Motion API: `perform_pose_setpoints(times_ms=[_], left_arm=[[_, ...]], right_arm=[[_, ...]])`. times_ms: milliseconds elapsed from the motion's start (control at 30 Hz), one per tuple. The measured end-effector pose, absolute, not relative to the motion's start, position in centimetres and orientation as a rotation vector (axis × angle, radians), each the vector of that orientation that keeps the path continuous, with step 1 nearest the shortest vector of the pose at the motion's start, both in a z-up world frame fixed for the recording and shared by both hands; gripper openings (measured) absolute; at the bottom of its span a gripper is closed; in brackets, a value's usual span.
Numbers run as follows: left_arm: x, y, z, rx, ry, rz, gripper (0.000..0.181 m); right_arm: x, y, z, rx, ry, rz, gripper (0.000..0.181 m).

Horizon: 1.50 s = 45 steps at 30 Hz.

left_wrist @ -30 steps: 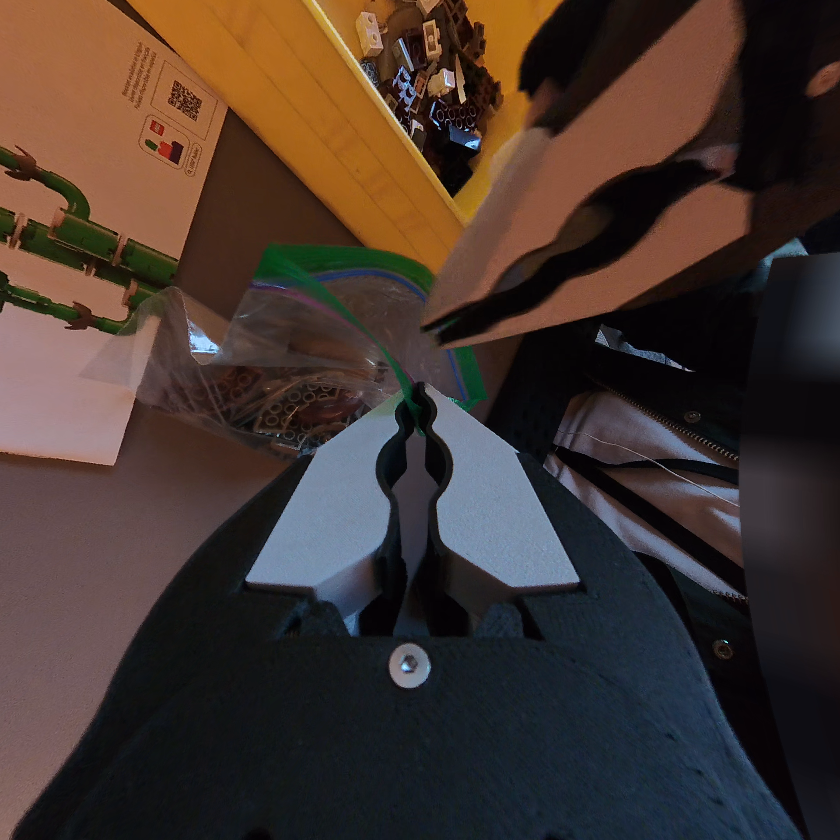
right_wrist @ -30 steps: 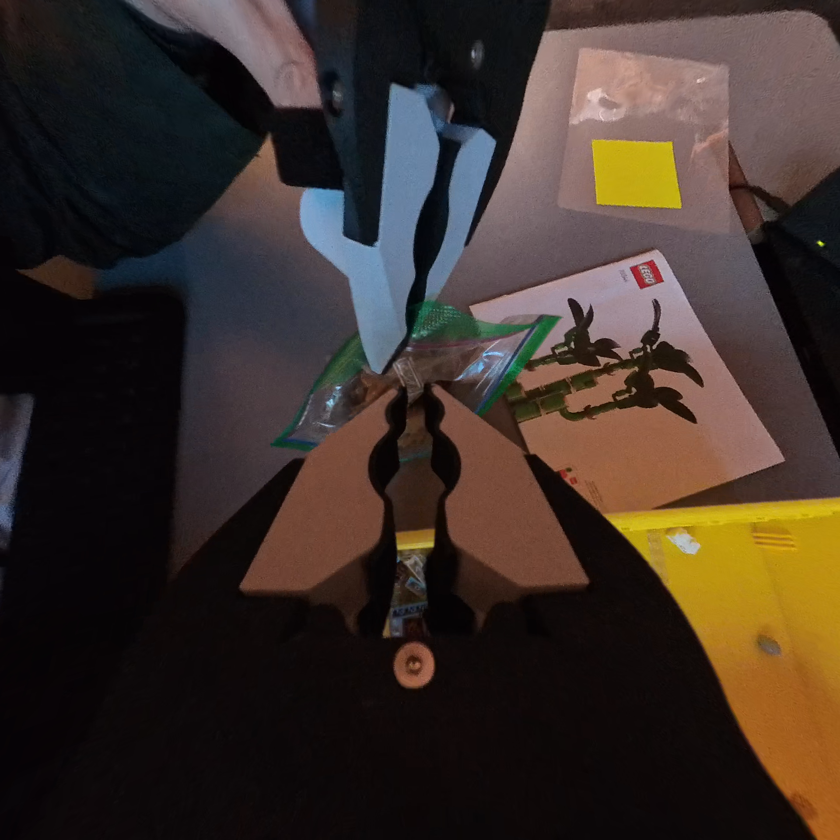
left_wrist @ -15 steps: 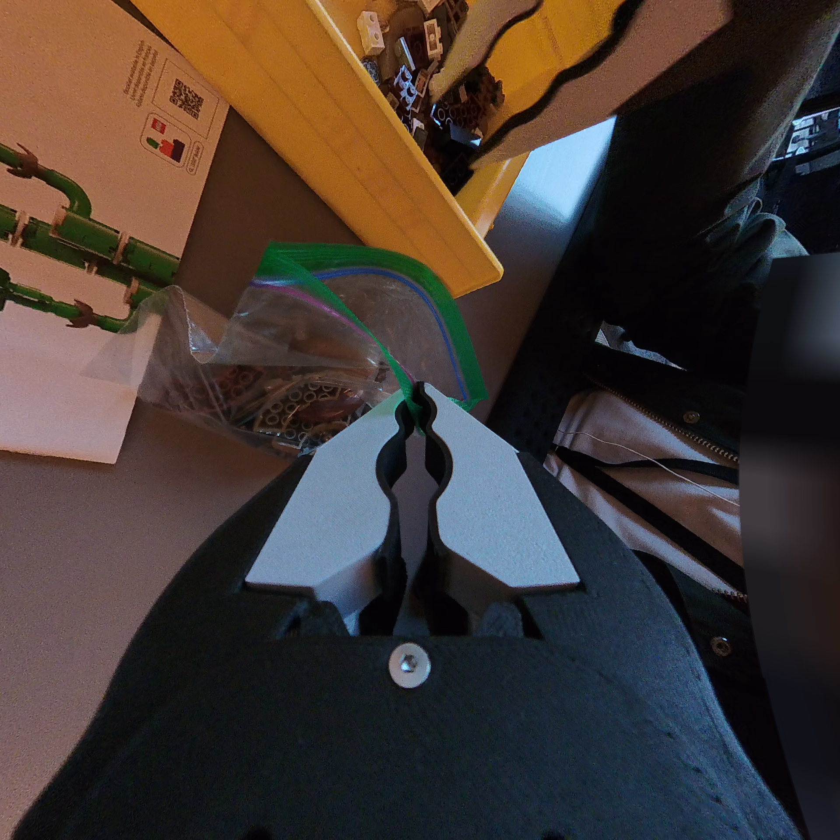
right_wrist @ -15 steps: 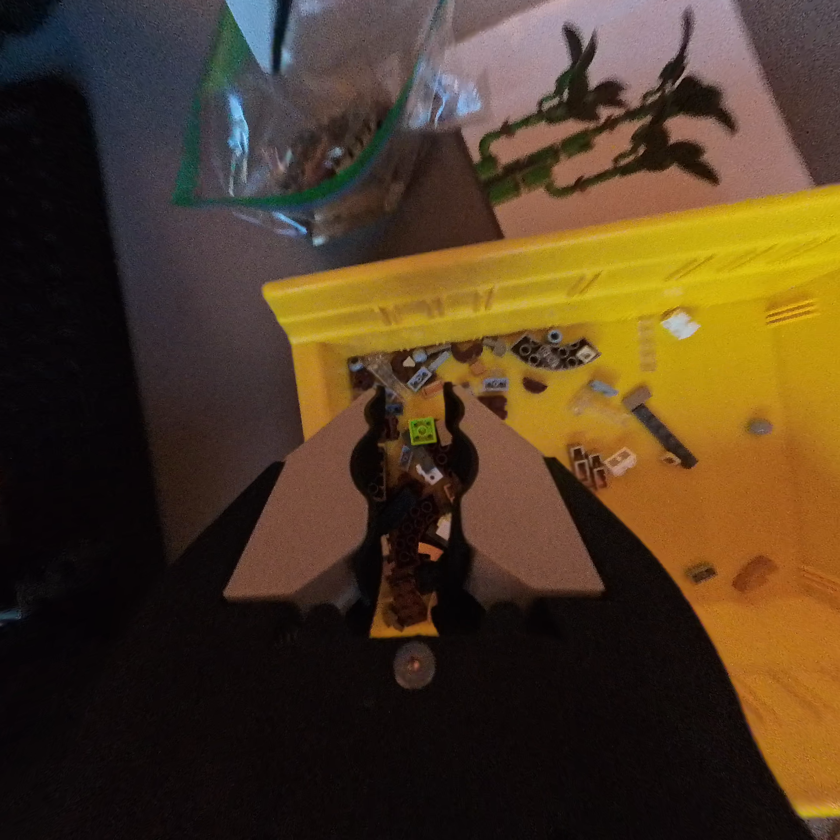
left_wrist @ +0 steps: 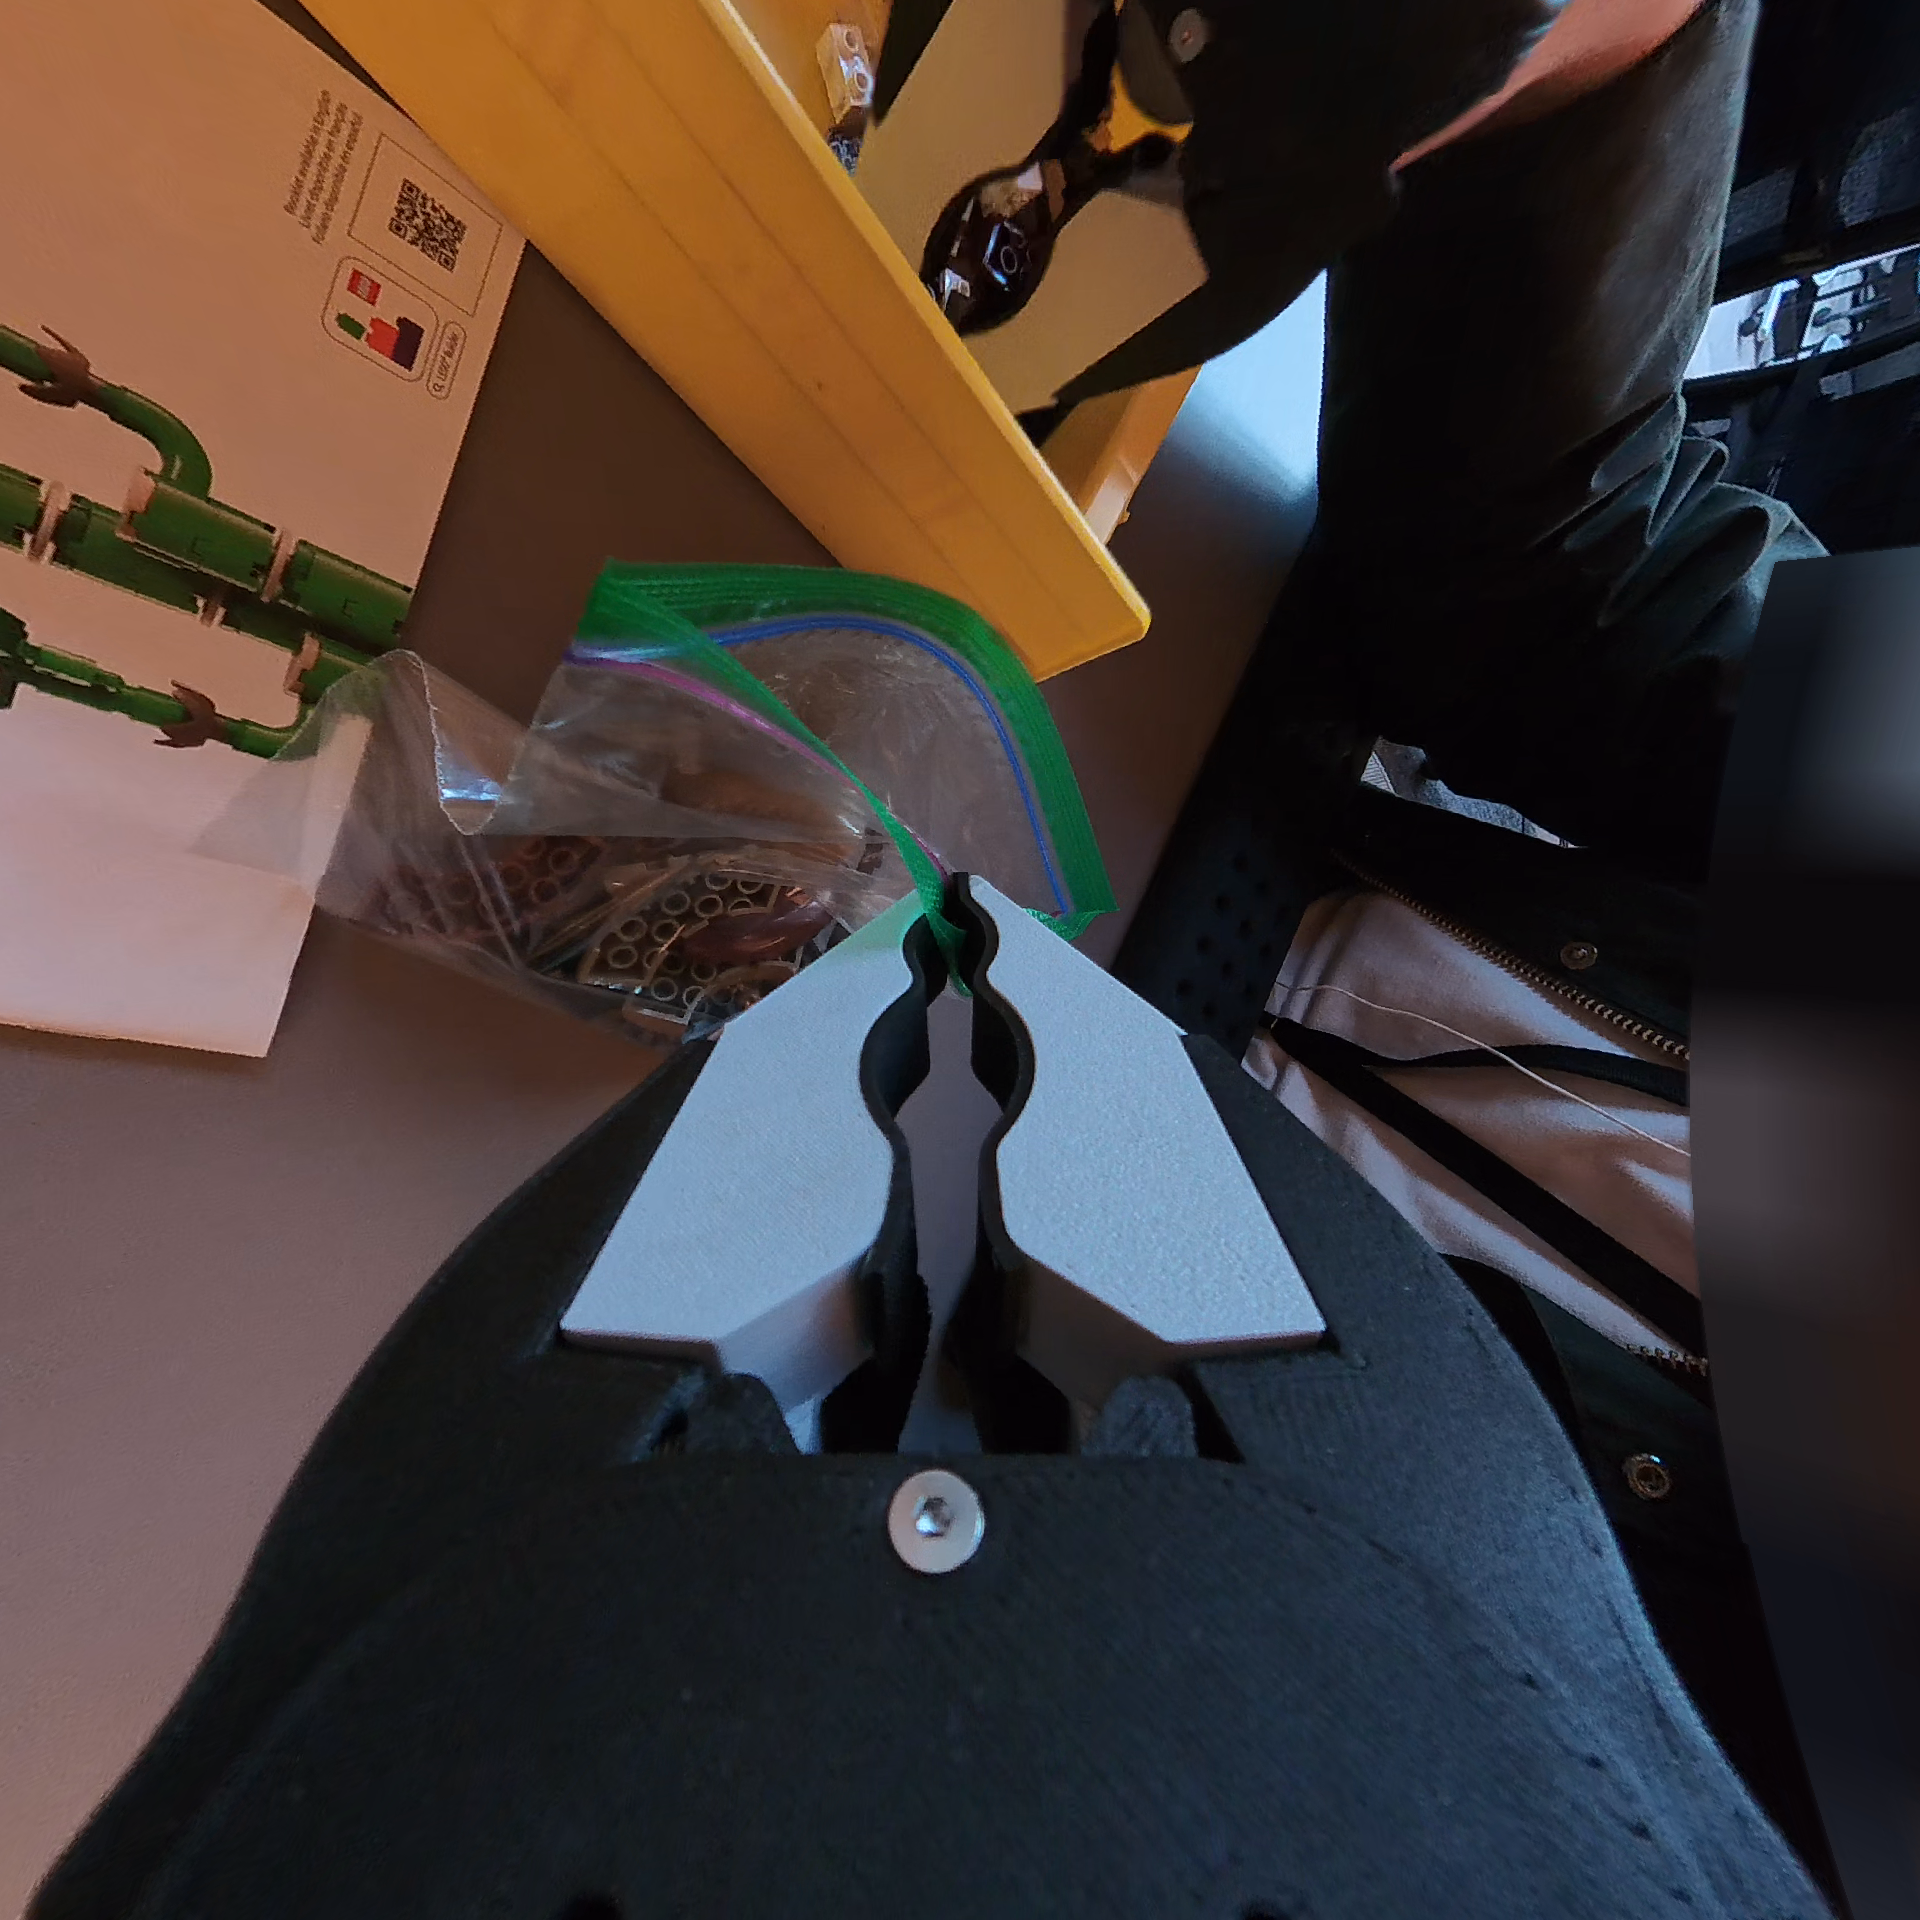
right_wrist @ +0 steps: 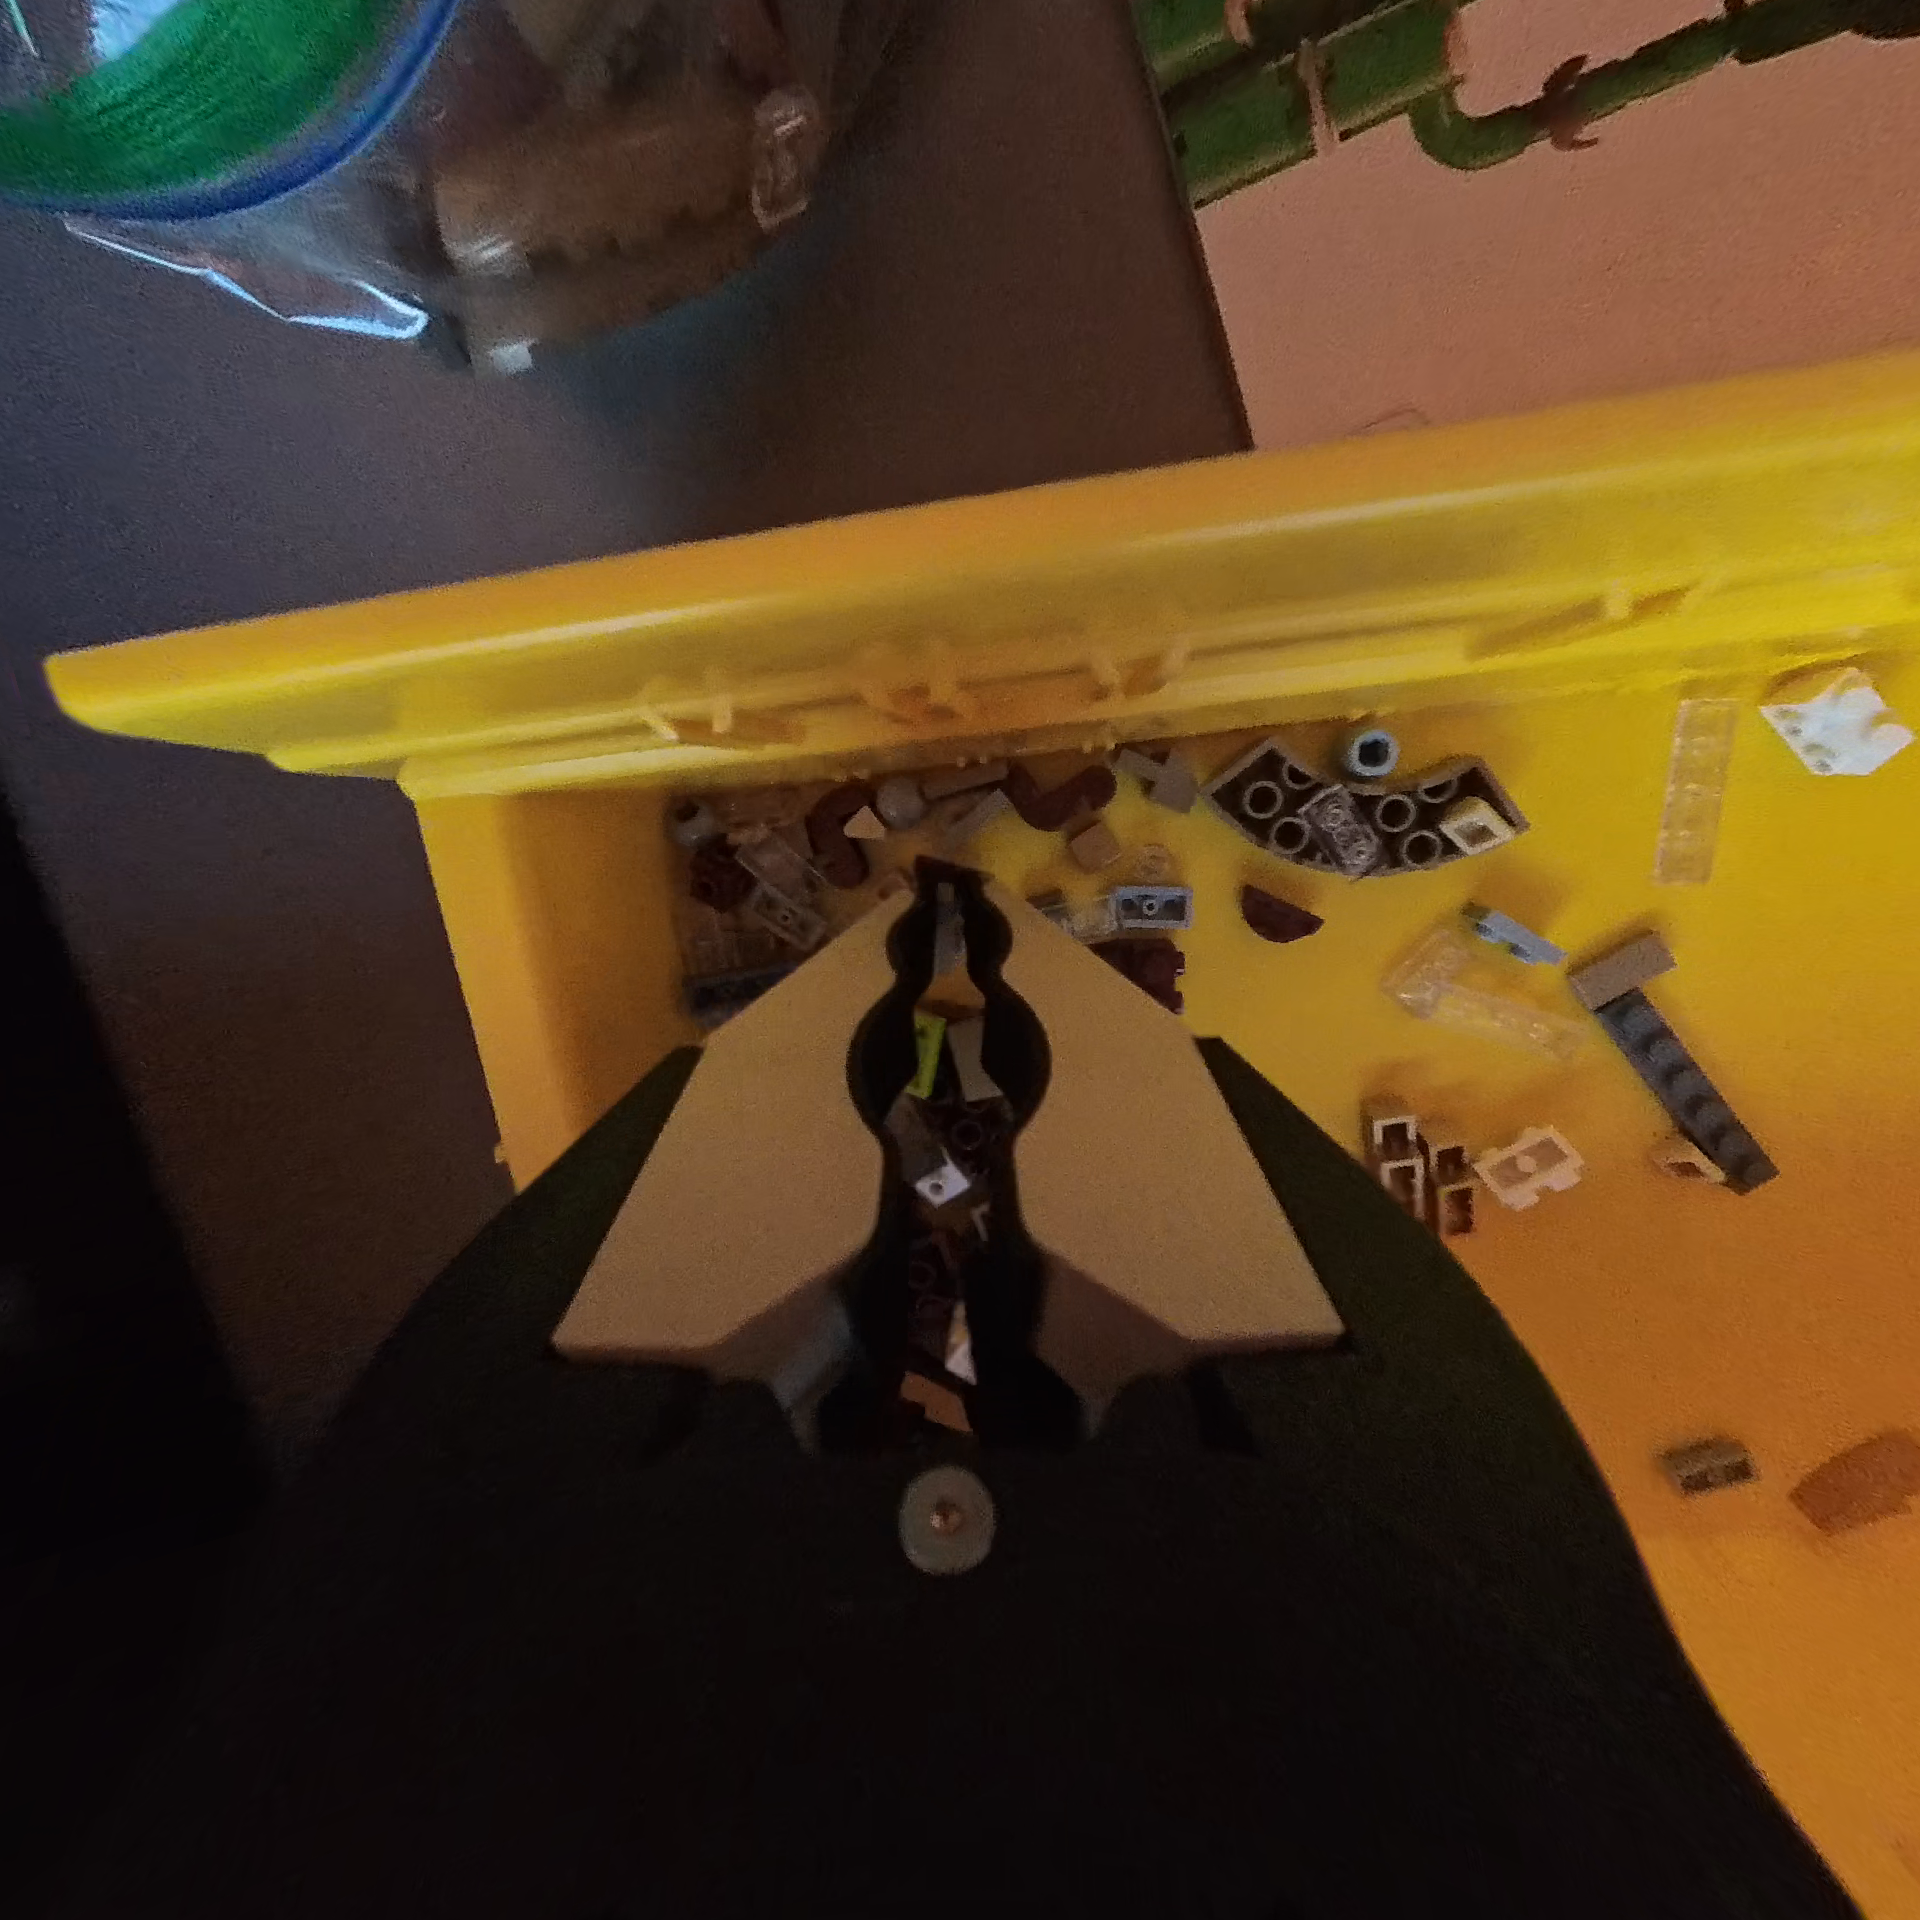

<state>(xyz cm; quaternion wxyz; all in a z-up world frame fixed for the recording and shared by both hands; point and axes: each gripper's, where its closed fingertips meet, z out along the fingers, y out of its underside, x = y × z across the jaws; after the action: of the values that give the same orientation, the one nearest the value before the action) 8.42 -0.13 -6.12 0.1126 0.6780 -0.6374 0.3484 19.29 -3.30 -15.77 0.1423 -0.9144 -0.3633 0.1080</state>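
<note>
In the left wrist view, the left gripper [left_wrist: 961, 914] is seen unchanged from a second ago: its jaws are pressed together on the green zip edge of the clear bag [left_wrist: 665, 821], and the bag mouth is held up and open above the grey table [left_wrist: 208, 1247]. Small dark bricks are piled in the bag's lower part, which rests partly on the printed booklet [left_wrist: 156, 312]. What has altered in this view is the other tool — the right gripper [left_wrist: 1023, 197], which a second ago was close beside the bag mouth, is now seen farther off, inside the yellow bin [left_wrist: 727, 260]. In the right wrist view, the bag [right_wrist: 312, 156] has passed to the upper left edge of the picture, and the right gripper [right_wrist: 948, 899] is lowered, pointing steeply down, into the near corner of the bin [right_wrist: 935, 644], just beside its wall. Its jaws are nearly closed at the tips, and a small pale grey piece [right_wrist: 945, 925] appears to be caught between them; whether it is gripped firmly cannot be told, the picture being blurred. Loose bricks [right_wrist: 1351, 821] lie scattered about the bin floor — the densest heap directly beneath the tips.
</note>
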Motion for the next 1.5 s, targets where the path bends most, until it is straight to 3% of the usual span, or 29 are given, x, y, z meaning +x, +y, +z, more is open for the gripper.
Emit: perform_pose_setpoints(times_ms=[100,300,567,633,867,1167,1500], left_arm=[[8.4,-0.1,-6.1,1.991,-1.868,1.025,0.000],[8.5,-0.2,-6.3,1.987,-1.865,1.018,0.000],[8.5,-0.3,-6.4,1.984,-1.867,1.013,0.000],[8.5,-0.3,-6.4,1.984,-1.870,1.012,0.000],[8.4,-0.1,-6.2,1.991,-1.865,1.021,0.000],[8.4,-0.2,-6.4,1.984,-1.866,1.010,0.000],[8.4,-0.1,-6.3,1.986,-1.865,1.016,0.000]], right_arm=[[19.6,-2.9,-13.6,-2.579,-0.997,0.305,0.005],[13.4,-0.9,-2.7,-2.080,-0.950,0.447,0.004],[9.5,0.5,-5.3,-2.120,-1.032,0.417,0.005],[9.5,0.7,-5.7,-2.128,-1.034,0.417,0.014],[14.8,-1.0,-2.4,-2.114,-0.929,0.379,0.016],[20.9,-3.6,-15.1,-2.653,-1.005,0.268,0.028],[20.3,-3.2,-16.0,-2.635,-1.095,0.187,0.028]])
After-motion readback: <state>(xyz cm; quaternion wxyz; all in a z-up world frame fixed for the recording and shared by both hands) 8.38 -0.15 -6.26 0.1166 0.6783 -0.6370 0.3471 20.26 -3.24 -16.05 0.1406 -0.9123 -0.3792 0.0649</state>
